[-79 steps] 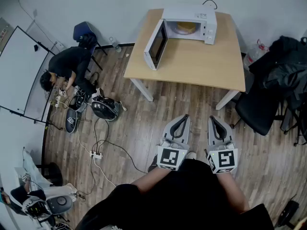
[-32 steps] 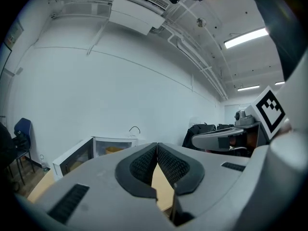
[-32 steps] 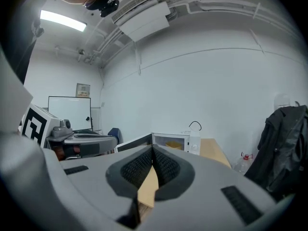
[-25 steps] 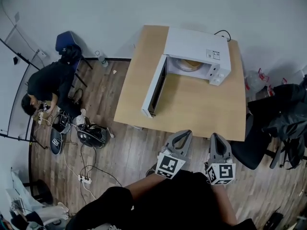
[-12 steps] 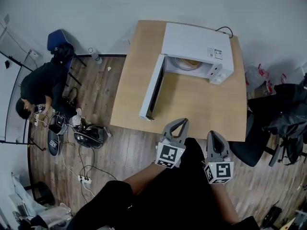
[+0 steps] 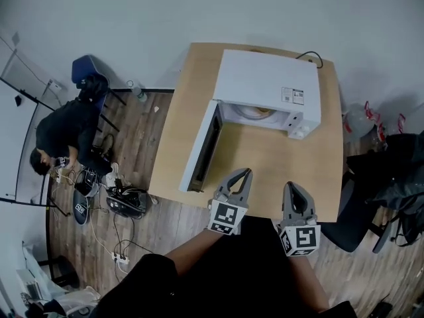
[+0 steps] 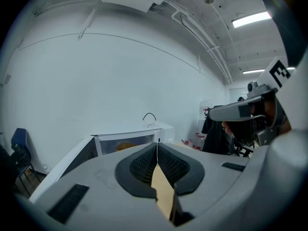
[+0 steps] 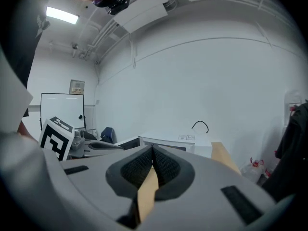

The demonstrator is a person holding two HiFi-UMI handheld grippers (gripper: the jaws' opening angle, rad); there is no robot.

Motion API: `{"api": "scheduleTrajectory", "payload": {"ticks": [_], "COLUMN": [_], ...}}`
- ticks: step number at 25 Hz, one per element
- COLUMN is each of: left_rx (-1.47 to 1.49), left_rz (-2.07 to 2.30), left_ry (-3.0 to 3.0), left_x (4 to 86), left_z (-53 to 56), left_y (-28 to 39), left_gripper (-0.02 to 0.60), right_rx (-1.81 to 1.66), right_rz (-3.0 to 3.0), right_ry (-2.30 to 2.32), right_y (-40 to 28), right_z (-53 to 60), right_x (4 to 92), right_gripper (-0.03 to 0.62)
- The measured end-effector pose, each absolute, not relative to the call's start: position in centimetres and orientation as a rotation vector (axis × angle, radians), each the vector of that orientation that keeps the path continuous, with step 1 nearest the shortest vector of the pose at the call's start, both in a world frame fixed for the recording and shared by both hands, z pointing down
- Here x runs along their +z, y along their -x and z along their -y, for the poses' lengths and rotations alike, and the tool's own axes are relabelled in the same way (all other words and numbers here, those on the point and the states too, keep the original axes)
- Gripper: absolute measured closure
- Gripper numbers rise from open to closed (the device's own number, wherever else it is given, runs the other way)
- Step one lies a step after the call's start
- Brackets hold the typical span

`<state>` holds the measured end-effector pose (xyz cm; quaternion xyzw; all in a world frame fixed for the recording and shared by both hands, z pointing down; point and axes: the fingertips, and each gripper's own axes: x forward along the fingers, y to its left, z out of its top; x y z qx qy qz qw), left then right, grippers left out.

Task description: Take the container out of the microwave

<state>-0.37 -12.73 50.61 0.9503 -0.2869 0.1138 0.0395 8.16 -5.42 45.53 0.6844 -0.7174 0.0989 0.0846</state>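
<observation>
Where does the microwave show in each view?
Head view: microwave upper centre, door swung open to the left.
Left gripper view: microwave left of centre, just below the middle.
Right gripper view: microwave centre, just below the middle.
Shared landmark: the black cable looping up behind it.

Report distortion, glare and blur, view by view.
Head view: even light, sharp, wide-lens warp toward the edges; the white microwave top bright, not blown out. Left gripper view: fisheye with black corners, ceiling strip light blown out, shut left tongs soft up close. Right gripper view: same fisheye and dark rim, bright ceiling lamp upper left, right tongs soft.
</observation>
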Motion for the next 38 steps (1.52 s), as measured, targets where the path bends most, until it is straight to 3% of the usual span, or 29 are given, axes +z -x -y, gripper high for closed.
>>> {"api": "scheduleTrajectory", "payload": {"ticks": [19,34,36,38], "left_rx": [0.646,0.784,0.802,0.82], "left_rz": [0.945,0.842,0.826,0.803], "left_ry": [-2.796,-2.93,-2.934,-2.924], "left_x": [60.1,66.2,66.7,67.5], "left_z": [26.8,32.4,32.9,33.2], "left_y": [-10.1,-17.0,-17.4,-18.0], "left_gripper": [0.568,0.566,0.54,0.476], "right_rx": [0.428,0.538,0.548,0.553], "right_rz": [2.149,2.035,2.036,2.034], "right_ry": [-2.008,-2.063,-2.065,-2.061], "right_y": [-19.9,-24.1,-24.1,-24.4], "right_z": [15.2,16.4,16.5,16.5], "right_x": [49.7,52.4,52.7,53.0], "right_gripper": [0.535,0.534,0.534,0.535]}}
